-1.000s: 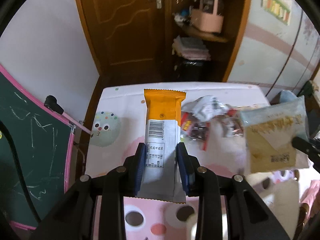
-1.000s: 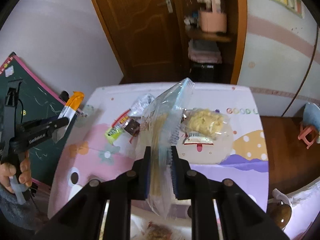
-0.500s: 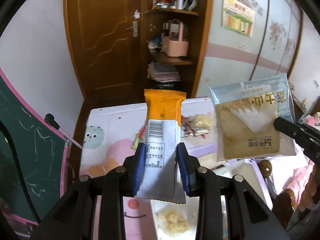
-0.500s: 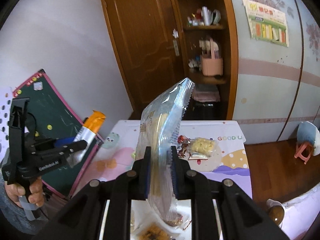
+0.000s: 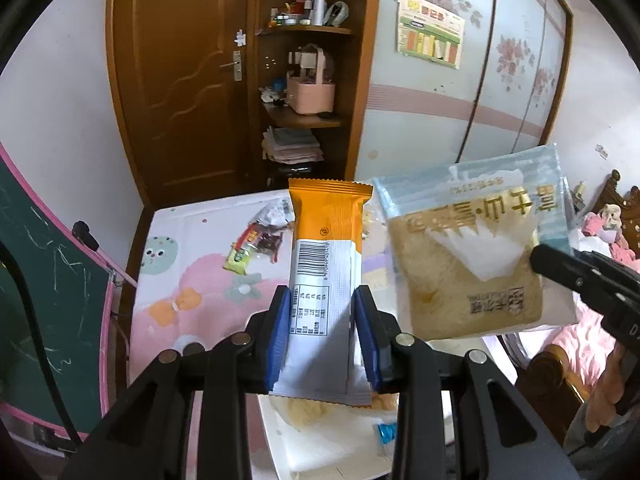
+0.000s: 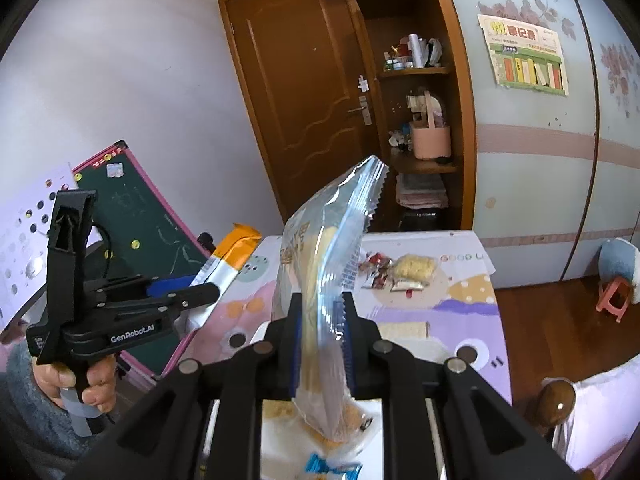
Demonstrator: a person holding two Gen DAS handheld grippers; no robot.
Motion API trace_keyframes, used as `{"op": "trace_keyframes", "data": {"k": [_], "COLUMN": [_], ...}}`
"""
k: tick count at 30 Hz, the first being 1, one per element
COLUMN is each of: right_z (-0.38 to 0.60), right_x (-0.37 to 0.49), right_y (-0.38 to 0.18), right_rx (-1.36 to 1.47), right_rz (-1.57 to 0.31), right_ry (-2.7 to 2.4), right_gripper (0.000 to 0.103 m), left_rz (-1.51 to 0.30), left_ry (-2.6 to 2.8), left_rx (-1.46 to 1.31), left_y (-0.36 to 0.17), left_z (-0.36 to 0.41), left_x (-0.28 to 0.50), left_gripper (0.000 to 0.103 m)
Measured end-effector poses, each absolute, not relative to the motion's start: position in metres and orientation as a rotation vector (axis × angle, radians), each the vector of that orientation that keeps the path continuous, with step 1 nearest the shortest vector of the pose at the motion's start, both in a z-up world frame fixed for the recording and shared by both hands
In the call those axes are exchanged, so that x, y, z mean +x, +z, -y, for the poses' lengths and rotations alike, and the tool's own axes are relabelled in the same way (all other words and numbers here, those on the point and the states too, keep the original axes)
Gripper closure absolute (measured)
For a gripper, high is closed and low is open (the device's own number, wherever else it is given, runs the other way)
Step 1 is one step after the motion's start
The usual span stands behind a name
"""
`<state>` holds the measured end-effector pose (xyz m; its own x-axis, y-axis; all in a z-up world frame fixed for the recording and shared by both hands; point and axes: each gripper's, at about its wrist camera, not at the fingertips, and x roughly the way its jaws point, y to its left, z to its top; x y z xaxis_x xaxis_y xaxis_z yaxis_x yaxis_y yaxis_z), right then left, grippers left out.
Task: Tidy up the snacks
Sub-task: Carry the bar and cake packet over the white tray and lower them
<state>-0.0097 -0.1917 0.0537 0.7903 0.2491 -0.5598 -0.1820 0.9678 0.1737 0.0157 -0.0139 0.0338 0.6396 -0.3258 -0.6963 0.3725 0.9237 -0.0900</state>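
Both claws have risen and drawn back from the snack pile since the earlier frames, so the counter (image 5: 188,264) now sits lower and farther off in each view while the door (image 5: 180,80) and corner shelves (image 5: 304,116) fill more of the background. Left claw (image 5: 323,334) is clamped shut on an orange-and-white snack bar (image 5: 320,276) — its blue pads press the white barcode end, and the orange end stands upright above the fingers. Right claw (image 6: 322,344) is likewise closed tight on a clear bag of toast (image 6: 324,280), seen edge-on in its own view and flat-on at the right of the left view, where it hangs in the air beside the bar without touching it. A hand (image 6: 76,384) in a grey sleeve grips the left claw's handle. Loose snacks remain on the counter toward its far edge: a green-and-red packet (image 5: 248,250) nearer the far left corner and a yellow puffed snack bag (image 6: 412,270) further right. Close under the claws, at the counter's near edge, lies a white tray (image 5: 332,440) holding pale snack pieces and a blue-wrapped candy (image 5: 386,432). A green chalkboard (image 5: 36,280) leans beside the counter's left edge.
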Motion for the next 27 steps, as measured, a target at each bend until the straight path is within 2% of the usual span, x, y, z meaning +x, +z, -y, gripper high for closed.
{"op": "trace_keyframes", "data": {"k": [9,27], "right_z": [0.179,0.186], "right_x": [-0.036,-0.002], "right_y": [0.018,-0.102], "right_rx": [0.094,0.203], "right_rz": [-0.653,-1.012], "right_ry": [0.242,0.262], "right_gripper": [0.087,0.086], "left_rz": [-0.862,-1.121], "left_ry": [-0.409,-0.356], "left_rx": [0.036,0.131], "left_y": [-0.011,-0.126], "left_z": [0.013,0.023], "left_x": [-0.006,0.014], "left_gripper": [0.072,0.072]}}
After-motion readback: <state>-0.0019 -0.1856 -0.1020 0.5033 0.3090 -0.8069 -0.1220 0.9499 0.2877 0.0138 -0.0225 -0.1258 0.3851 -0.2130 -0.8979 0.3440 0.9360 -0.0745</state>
